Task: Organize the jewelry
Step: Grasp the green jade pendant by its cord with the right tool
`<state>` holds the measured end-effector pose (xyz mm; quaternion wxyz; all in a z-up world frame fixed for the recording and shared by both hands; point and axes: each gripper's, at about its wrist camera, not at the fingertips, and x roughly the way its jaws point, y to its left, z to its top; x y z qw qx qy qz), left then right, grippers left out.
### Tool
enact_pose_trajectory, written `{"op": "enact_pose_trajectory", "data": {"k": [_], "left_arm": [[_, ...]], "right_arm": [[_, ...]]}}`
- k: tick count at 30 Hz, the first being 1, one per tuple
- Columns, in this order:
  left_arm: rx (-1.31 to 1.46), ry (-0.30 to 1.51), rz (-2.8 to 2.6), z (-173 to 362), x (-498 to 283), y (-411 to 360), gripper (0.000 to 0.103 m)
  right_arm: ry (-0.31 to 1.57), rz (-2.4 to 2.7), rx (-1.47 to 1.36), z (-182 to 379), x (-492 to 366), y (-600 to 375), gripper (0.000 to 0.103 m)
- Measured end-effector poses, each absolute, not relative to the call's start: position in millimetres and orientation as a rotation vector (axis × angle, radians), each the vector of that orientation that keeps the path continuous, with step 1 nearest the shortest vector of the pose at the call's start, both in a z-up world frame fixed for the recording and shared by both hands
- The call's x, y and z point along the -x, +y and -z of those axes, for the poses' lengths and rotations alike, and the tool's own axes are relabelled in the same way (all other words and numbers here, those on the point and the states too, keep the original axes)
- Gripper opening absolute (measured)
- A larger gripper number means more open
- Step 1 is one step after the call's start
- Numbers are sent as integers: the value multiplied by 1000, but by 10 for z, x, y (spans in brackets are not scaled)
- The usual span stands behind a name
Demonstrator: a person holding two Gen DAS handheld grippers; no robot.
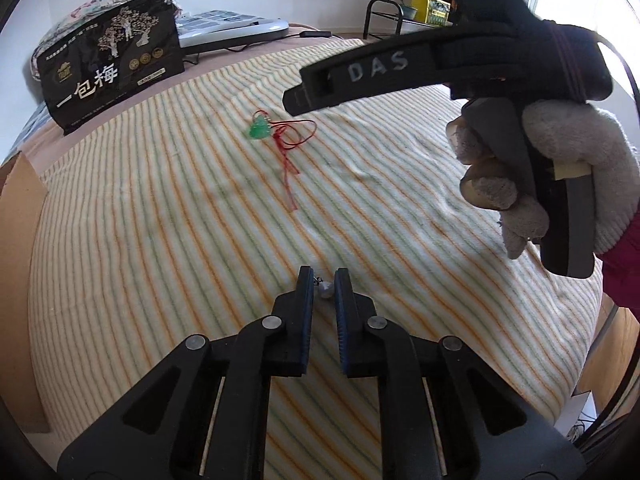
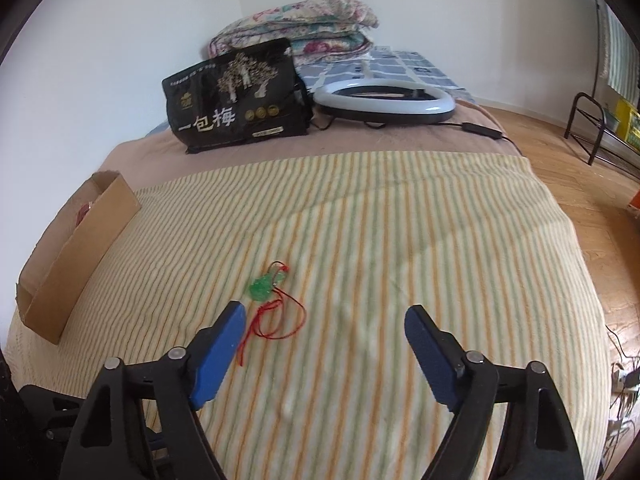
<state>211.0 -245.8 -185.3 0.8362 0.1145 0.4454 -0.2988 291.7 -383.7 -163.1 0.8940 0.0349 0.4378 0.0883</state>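
The left gripper (image 1: pixel 324 280) has its jaws drawn narrow around a small pale bead charm (image 1: pixel 325 290) with a dark metal loop; whether the pads actually pinch it cannot be told. The right gripper (image 2: pixel 325 322) stands wide apart with nothing between its blue pads (image 2: pixel 224 344), held above the striped blanket (image 2: pixel 400 240). In the left wrist view that same tool hangs overhead, gripped by a gloved right hand (image 1: pixel 560 176).

Just ahead of the right gripper's left finger lies a green pendant (image 2: pixel 262 289) on a looped red cord (image 2: pixel 280 320), well apart from the charm. A brown cardboard box (image 2: pixel 76 256) sits at the blanket's left edge. Farther back stand a black snack bag (image 2: pixel 236 108), a ring light (image 2: pixel 384 102) and a folded floral quilt (image 2: pixel 300 26).
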Motion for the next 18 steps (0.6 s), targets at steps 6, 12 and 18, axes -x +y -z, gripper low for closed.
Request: {"op": "enact_pose_trajectory", "data": {"k": [6,12,18], "left_arm": [[-219,943,614,1852,-2188,-2301,10],[-194,941,600,1858,-2239,-2171,10],[-169,944,594,1856,-2271,-2077,10]], "right_arm": [[942,-222,-30,1779,-3129,-3604,60],[968,-231,17,1889,-3291,-3411,49],[986,-211,71,1929,-3384,-3302,41]]}}
